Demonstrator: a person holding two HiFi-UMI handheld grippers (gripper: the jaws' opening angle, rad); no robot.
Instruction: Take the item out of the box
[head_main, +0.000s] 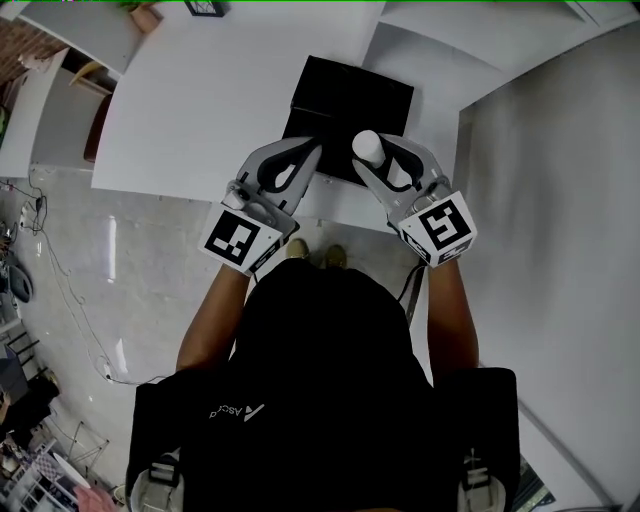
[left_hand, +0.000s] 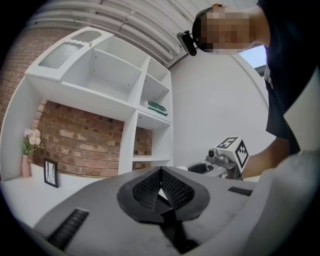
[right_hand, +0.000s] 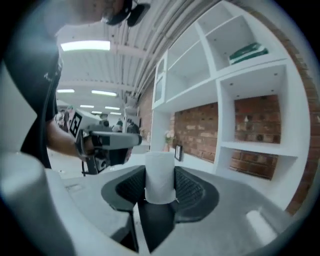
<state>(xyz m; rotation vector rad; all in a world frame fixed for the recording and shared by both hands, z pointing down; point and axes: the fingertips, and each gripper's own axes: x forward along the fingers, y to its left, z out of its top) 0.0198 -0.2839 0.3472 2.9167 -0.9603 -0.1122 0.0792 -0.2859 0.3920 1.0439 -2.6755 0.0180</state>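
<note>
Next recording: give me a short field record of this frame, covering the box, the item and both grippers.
box: black box on a white table
item: white roll, upright between the right gripper's jaws
item place: in the head view, over the box's near edge
right gripper: shut on the roll
left gripper: jaws together, nothing between them, by the box's near left edge
task stage: roll gripped, not yet set down

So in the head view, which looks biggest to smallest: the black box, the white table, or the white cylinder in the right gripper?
1. White table.
2. Black box.
3. White cylinder, held nearer the camera in the right gripper, yet plainly smallest.
</note>
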